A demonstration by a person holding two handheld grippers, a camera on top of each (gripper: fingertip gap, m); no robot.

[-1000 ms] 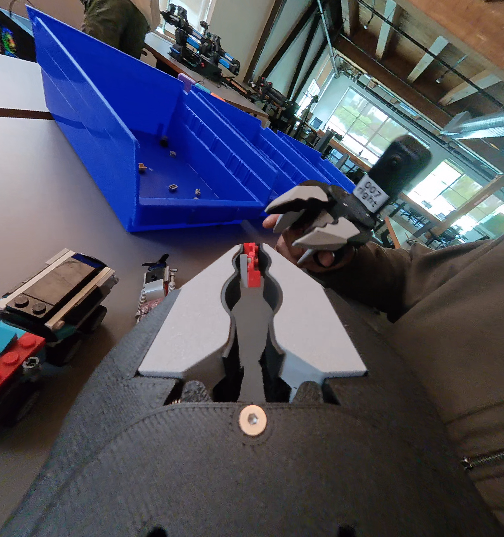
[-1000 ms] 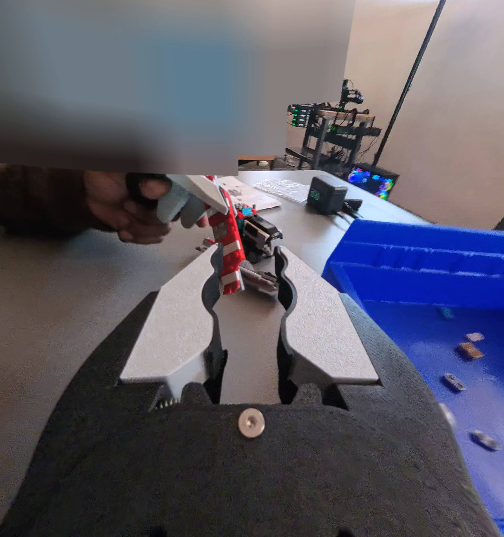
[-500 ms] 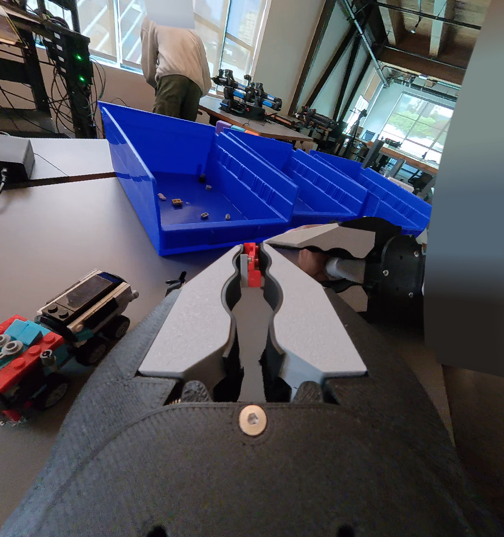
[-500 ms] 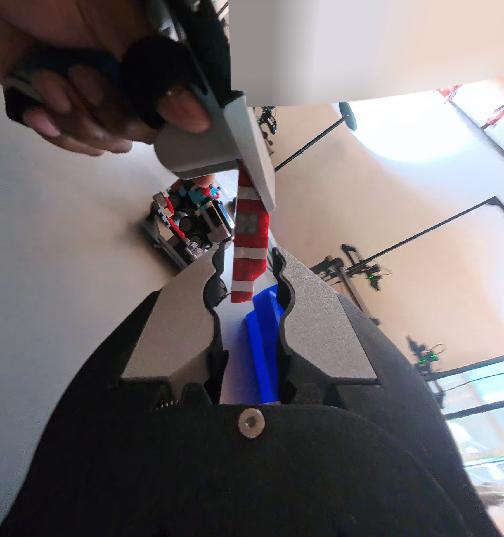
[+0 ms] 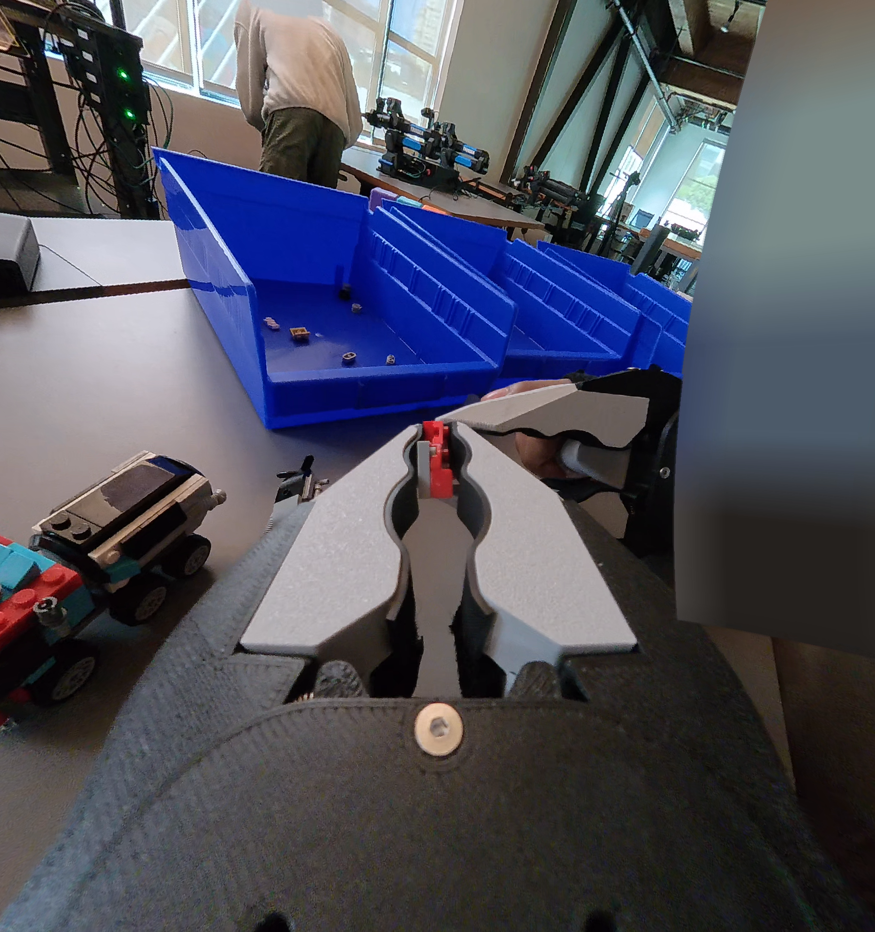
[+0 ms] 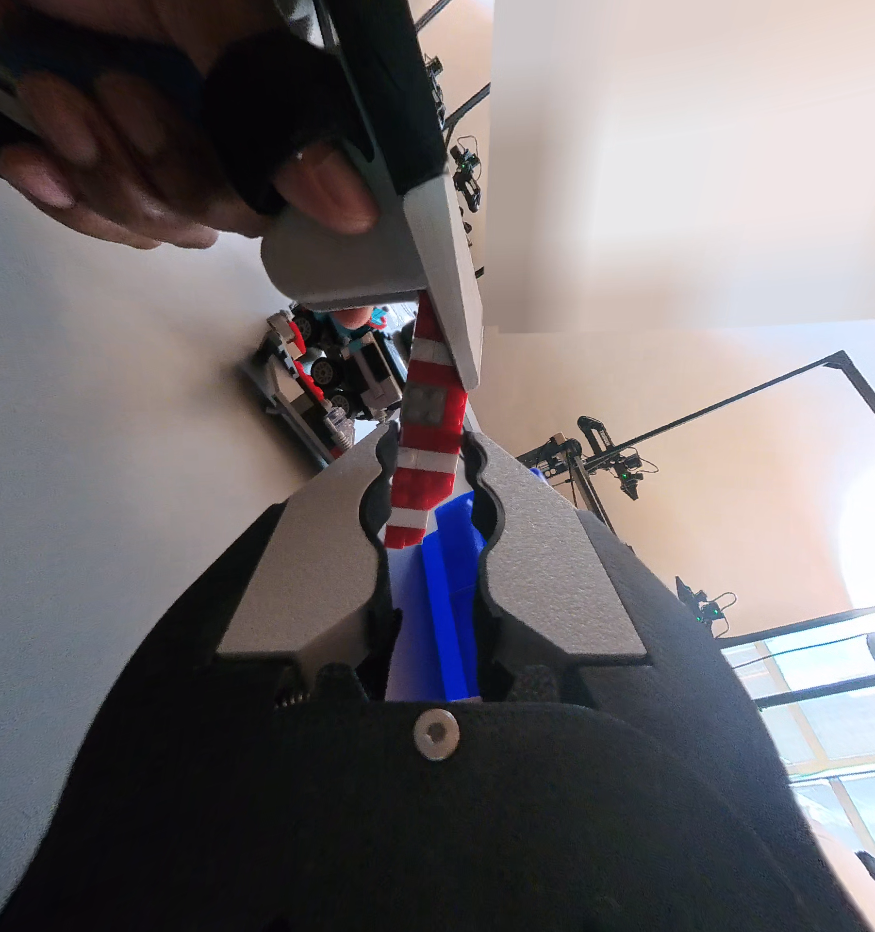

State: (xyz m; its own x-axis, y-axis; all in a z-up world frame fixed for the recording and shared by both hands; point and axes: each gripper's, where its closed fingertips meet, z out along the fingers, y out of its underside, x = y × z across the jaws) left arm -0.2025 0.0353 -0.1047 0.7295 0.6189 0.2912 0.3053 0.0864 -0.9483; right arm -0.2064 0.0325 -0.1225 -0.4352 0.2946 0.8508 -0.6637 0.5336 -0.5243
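My left gripper (image 5: 438, 433) is shut on one end of a long red-and-white striped brick piece (image 5: 438, 464); only its red and grey end shows between the pads. In the right wrist view the left gripper (image 6: 450, 353) comes in from above, with the striped piece (image 6: 425, 479) hanging from it. My right gripper (image 6: 427, 444) is closed on the lower part of this piece, both pads against its sides. The right gripper also shows in the left wrist view (image 5: 526, 418), just right of my left fingertips. Both are held above the grey table (image 5: 97, 378).
A row of blue bins (image 5: 324, 398) lies ahead; the nearest holds a few small parts. A toy brick vehicle (image 5: 97, 544) stands at the left and also shows in the right wrist view (image 6: 334, 373). A small loose assembly (image 5: 299, 484) lies near it. A person (image 5: 299, 75) stands at a far table. Only a small space, under 4 cm, lies between the two pairs of fingers.
The right gripper's jaws narrowed from standing apart around the striped piece to pressing on it. Both grippers turned; the left kept its hold throughout.
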